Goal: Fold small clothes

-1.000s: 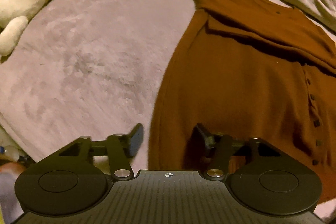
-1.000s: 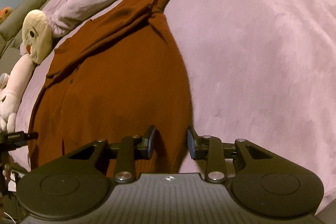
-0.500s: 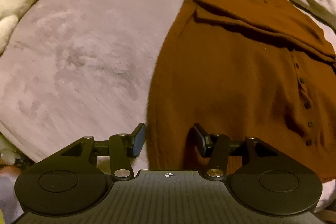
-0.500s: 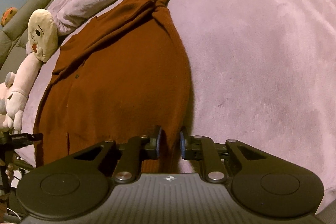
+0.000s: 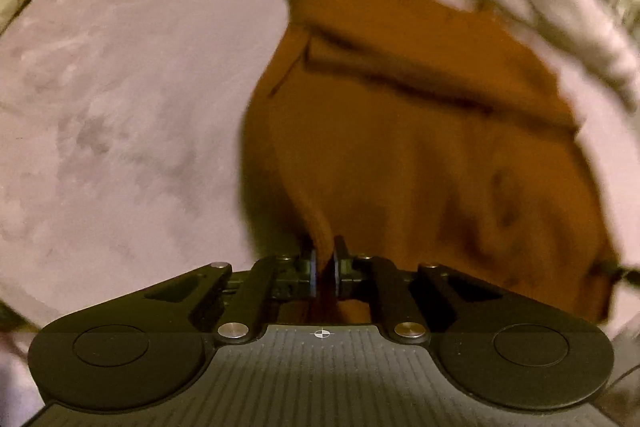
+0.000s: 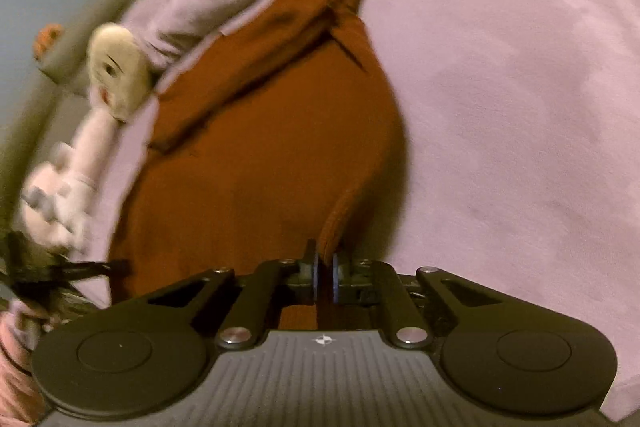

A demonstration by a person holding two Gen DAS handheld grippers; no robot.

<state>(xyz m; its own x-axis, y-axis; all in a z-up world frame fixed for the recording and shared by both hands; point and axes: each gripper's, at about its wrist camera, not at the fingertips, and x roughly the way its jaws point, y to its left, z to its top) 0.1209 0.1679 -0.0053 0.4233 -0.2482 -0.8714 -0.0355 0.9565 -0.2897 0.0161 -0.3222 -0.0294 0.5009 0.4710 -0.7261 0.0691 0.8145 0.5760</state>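
Both grippers have just closed on the near hem of the brown shirt (image 5: 400, 147), which lies on the pink blanket (image 5: 120, 87) with its collar end toward twelve o'clock. The left gripper (image 5: 324, 267) pinches a thin ridge of cloth at the shirt's nine o'clock corner; the right gripper (image 6: 325, 273) pinches the three o'clock corner. Each bite looks shallow, so the knit could slip out when lifted. Uneven lifting could skew the fold, and the folded sleeves (image 6: 280, 39) near the collar may flop open.
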